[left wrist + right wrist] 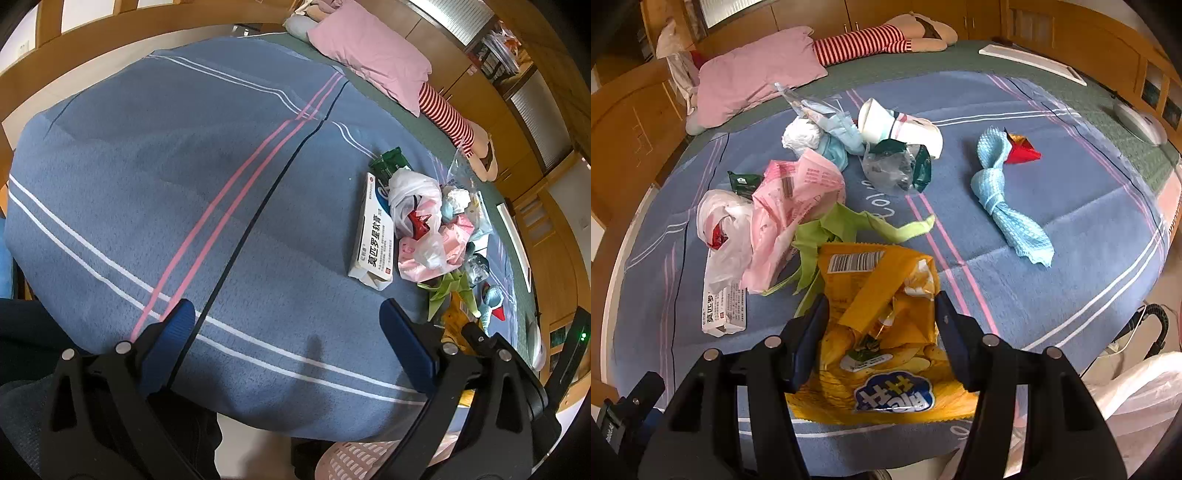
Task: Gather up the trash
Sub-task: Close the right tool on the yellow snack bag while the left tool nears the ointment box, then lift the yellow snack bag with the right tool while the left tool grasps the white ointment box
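Yellow crinkled foil snack bag (882, 332), torn open at its far end: lies flat on the blue striped blanket (1052, 295) of the bed, directly between the two blue pads of the right tongs (882, 314). Long axis runs straight away from the tongs, printed end nearest the hinge, barcode end farthest. Left pad touches or nearly touches the bag's left edge; right pad sits against its crumpled right edge. Whether the pads are already pressing cannot be told; the jaws stand half closed around the bag, not yet a clear grip. Judged next step: finish the squeeze across the bag's short width, then lift.

Left tongs (288, 321): released, wide apart, nothing between them, hovering over bare blanket. The snack bag lies to their right, a sliver of yellow showing just past the right pad (406, 343). Right hand is plainly the nearer one.

Beyond the right tongs, ahead and to the left: green plastic strip (849, 229), pink crumpled plastic bag (790, 214), white thin plastic bag (716, 218), white cardboard medicine box (724, 302). Ahead and right, well apart: light blue knotted cloth (1008, 199).
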`<state>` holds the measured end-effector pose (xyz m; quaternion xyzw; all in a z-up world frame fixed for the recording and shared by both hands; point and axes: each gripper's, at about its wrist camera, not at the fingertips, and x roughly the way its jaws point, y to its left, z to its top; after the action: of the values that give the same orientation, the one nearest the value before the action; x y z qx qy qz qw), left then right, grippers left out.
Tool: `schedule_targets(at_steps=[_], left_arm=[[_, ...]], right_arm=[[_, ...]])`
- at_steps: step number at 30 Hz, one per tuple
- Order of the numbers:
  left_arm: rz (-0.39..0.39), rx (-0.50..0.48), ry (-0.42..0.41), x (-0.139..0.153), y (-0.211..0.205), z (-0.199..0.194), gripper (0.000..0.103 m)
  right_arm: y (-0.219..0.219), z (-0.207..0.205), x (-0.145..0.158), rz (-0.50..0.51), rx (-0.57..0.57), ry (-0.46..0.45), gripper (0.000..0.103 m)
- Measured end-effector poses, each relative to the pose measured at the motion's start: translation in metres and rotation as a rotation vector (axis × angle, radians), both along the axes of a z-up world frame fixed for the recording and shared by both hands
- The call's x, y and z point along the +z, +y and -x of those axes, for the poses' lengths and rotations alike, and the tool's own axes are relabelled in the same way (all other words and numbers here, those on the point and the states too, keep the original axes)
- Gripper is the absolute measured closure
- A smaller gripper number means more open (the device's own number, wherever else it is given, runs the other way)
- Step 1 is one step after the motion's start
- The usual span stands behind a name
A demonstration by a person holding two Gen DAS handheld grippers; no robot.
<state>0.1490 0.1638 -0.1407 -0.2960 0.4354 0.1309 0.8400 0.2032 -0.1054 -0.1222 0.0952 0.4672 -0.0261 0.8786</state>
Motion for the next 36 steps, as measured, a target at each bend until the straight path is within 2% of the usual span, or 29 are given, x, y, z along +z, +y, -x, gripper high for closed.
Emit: schedule_targets(at_steps=[5, 8, 10, 18, 22, 25, 28, 36], left_arm=[[-0.003, -0.004, 0.000, 0.000, -0.001, -0.001, 0.004], [-0.007, -0.006, -0.001, 0.000, -0.002, -0.002, 0.004], [-0.005, -0.004, 0.001, 0.000, -0.002, -0.002, 0.004], [-0.009, -0.007, -0.002, 0.000, -0.003, -0.003, 0.004], [-0.007, 0.002, -0.012, 0.000, -0.001, -0.001, 0.004], [-0.044, 0.016, -0.030, 0.003, -0.003, 0.000, 0.004], [-0.078, -0.010, -0.051, 0.007, -0.010, -0.001, 0.004], [-0.106, -0.064, -0.090, 0.008, -0.013, -0.005, 0.004]], right_arm=[[0.001, 0.004, -0.001, 0.005, 0.000, -0.008, 0.044], [-0.007, 0.010, 0.007, -0.059, -0.028, -0.064, 0.045], [-0.010, 0.011, 0.011, -0.059, -0.040, -0.082, 0.045], [-0.016, 0.012, 0.009, -0.078, -0.063, -0.068, 0.045], [-0.024, 0.016, 0.017, -0.109, -0.070, -0.114, 0.046], [-0.031, 0.019, 0.026, -0.122, -0.069, -0.145, 0.046], [-0.042, 0.024, 0.030, -0.142, -0.082, -0.160, 0.046], [-0.068, 0.036, 0.036, -0.184, -0.107, -0.158, 0.046]])
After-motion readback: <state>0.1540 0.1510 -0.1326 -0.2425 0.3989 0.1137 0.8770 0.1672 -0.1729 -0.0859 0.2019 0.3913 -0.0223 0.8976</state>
